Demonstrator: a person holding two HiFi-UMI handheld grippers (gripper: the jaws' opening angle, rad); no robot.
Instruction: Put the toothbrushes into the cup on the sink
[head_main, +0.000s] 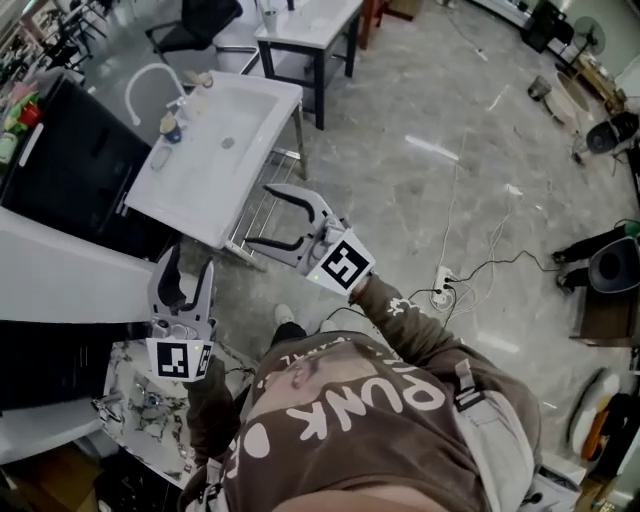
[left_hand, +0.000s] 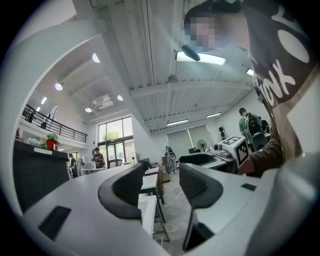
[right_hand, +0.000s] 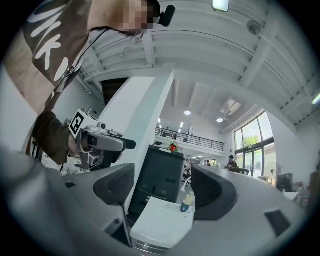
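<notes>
Zero toothbrushes held: left claw (head_main: 190, 258) and right claw (head_main: 262, 215) wide, empty, well apart from white rectangular sink (head_main: 240, 110). Small blue cup (head_main: 172, 128) on rim by curved white faucet (head_main: 150, 78). Cannot tell whether filled.

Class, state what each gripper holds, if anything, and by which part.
Nothing is held: the left gripper and the right gripper both stand open with empty jaws.
</notes>
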